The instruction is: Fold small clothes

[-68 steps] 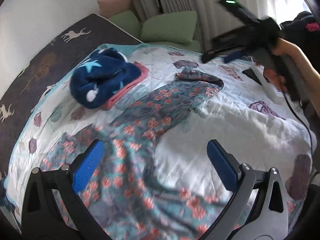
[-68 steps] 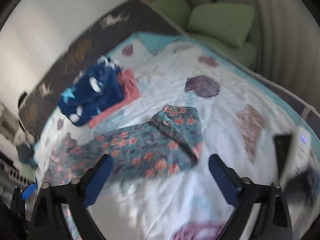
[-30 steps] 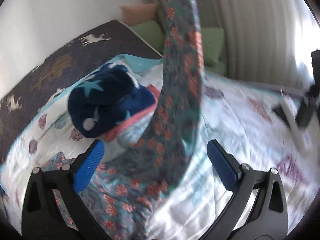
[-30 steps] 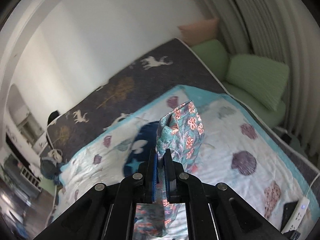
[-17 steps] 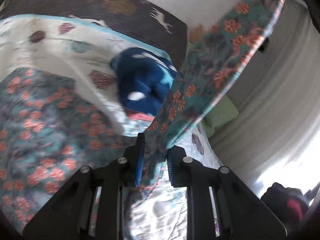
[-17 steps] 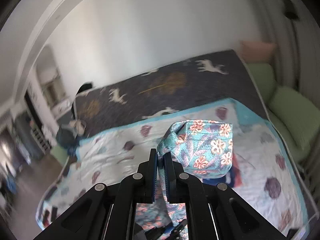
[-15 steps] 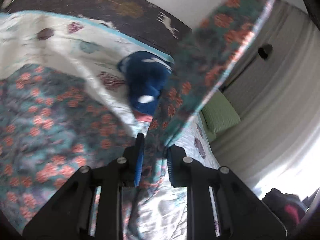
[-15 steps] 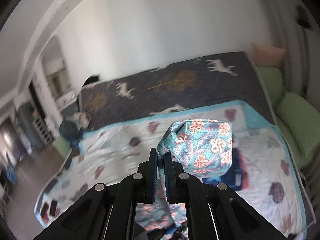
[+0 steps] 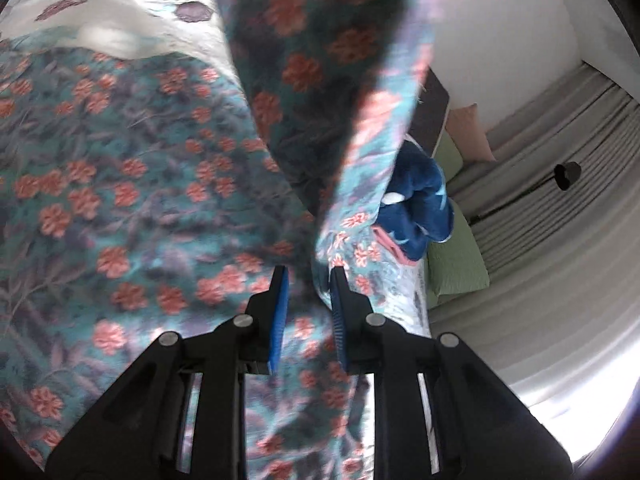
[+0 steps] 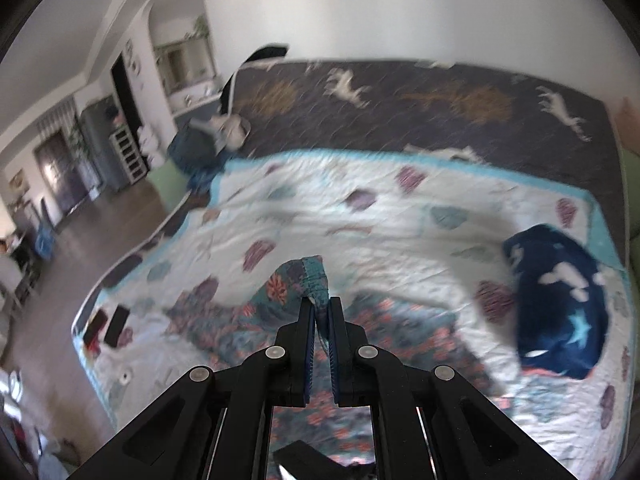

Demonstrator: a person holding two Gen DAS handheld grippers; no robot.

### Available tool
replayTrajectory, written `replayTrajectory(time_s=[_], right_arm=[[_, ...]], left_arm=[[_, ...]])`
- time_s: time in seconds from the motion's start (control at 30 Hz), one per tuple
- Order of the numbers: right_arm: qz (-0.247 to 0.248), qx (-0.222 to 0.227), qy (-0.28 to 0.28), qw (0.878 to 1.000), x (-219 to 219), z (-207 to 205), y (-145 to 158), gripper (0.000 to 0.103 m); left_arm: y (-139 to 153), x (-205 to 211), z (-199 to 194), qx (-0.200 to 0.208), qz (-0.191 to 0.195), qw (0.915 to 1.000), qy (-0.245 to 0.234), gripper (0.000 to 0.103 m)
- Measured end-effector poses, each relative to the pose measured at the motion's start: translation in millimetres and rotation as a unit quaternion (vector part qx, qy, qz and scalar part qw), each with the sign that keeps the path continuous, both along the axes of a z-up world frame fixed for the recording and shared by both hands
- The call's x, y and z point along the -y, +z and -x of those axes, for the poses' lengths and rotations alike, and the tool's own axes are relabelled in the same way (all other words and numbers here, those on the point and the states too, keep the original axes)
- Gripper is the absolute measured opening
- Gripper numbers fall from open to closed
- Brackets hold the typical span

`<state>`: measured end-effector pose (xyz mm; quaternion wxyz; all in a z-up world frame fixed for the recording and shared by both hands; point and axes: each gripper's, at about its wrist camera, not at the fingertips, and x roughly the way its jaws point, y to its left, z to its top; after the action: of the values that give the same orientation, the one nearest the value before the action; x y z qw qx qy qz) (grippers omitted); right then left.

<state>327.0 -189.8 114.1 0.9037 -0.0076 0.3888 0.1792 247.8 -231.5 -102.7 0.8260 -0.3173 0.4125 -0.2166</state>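
Observation:
A teal floral garment (image 9: pixel 132 184) lies spread on the white quilt (image 9: pixel 120 20). My left gripper (image 9: pixel 306 296) is shut on a fold of it, and a strip of the cloth rises up and away from the jaws. My right gripper (image 10: pixel 319 320) is shut on the garment's elastic edge (image 10: pixel 314 276) and holds it above the rest of the garment (image 10: pixel 224 320) on the quilt (image 10: pixel 360 216).
A folded dark blue star-print piece over a pink one (image 10: pixel 560 300) lies on the quilt's right side, also in the left wrist view (image 9: pixel 416 208). Green cushions (image 9: pixel 460 264) and curtains stand beyond. Two dark phones (image 10: pixel 108 326) lie near the quilt's left corner.
Both grippers went from open to shut on the floral garment. The right gripper lifted its end high, swung it left over the bed and lowered it. The left gripper turned closer over the cloth.

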Motion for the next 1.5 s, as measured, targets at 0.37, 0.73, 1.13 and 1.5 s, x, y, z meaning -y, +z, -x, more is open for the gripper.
replayTrajectory(time_s=[0.37,0.73,1.13,1.5], right_arm=[[0.097,-0.131,0.06,0.985,-86.5,-15.8,-125.5,0.005],[0.132,-0.236,0.127,0.954,-115.7,4.1,-162.5,0.021],[0.025,0.02,-0.013,0.999,61.0,108.1,30.7,0.079],[-0.202,0.019,-0.024,0.979,160.2,251.9,-20.4,0.083]], left_arm=[[-39.5,-15.0,-7.1,-0.082,0.036,0.9958,0.017,0.024],[-28.5,-6.8,2.6,-0.066,0.01,0.996,-0.059,0.084],[-6.3,-104.5,80.8,-0.087,-0.001,0.9899,-0.112,0.085],[-26.4,-238.4,-22.2,-0.089,0.039,0.9949,-0.028,0.099]])
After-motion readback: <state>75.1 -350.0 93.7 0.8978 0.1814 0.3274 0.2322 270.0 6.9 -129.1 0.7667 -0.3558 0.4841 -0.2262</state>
